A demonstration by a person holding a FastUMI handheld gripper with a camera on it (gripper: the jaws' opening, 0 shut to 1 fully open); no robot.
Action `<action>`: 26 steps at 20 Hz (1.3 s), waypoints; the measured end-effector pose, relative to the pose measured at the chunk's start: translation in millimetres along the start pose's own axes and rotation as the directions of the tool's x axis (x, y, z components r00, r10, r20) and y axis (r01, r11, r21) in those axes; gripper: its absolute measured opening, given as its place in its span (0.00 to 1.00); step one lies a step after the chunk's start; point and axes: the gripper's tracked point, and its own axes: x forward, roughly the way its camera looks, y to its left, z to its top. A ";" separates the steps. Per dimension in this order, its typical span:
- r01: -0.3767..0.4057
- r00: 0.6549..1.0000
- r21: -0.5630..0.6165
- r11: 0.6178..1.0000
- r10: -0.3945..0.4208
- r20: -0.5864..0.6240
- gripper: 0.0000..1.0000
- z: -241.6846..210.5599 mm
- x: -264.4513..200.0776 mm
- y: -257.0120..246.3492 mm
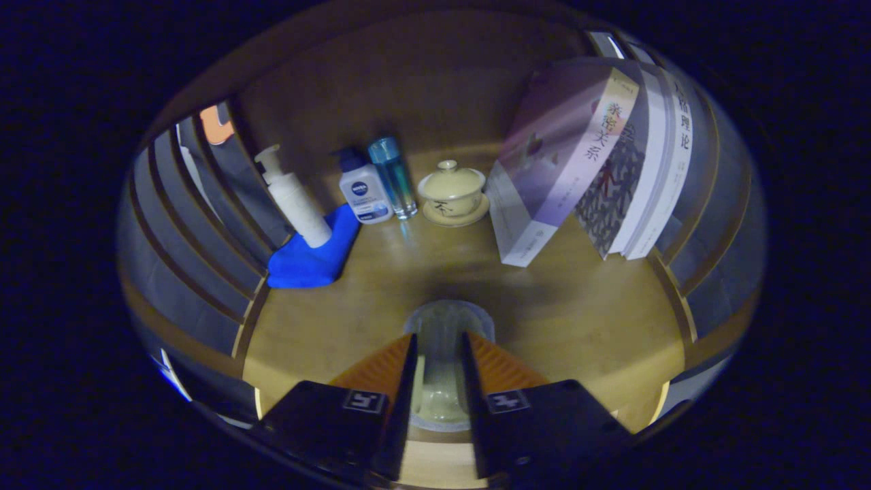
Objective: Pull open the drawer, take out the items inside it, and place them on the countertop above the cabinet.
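Observation:
My gripper (pixel 439 338) is over the wooden countertop (pixel 585 320), and its two fingers press on the sides of a pale, round cup-like item (pixel 441 316). The item's rim shows just past the fingertips and its cream body shows in the narrow gap between them. It sits low over or on the wood; I cannot tell which. The drawer and cabinet front are hidden below.
Beyond the fingers, along the back wall, stand a white pump bottle (pixel 294 199) on a blue cloth (pixel 314 257), a white bottle with a blue cap (pixel 363 190), a clear blue bottle (pixel 395 177) and a lidded cream tea bowl on a saucer (pixel 454 192). Several books (pixel 585 163) lean at the right. Slatted walls stand on both sides.

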 end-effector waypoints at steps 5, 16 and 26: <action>0.018 0.997 -0.025 1.000 -0.016 0.070 0.77 -2.1 -12.5 -0.5; -0.011 0.956 -0.101 0.995 0.040 0.292 0.91 -16.3 -99.6 34.3; -0.061 0.840 -0.164 0.985 0.139 0.525 0.98 -56.8 -216.6 73.2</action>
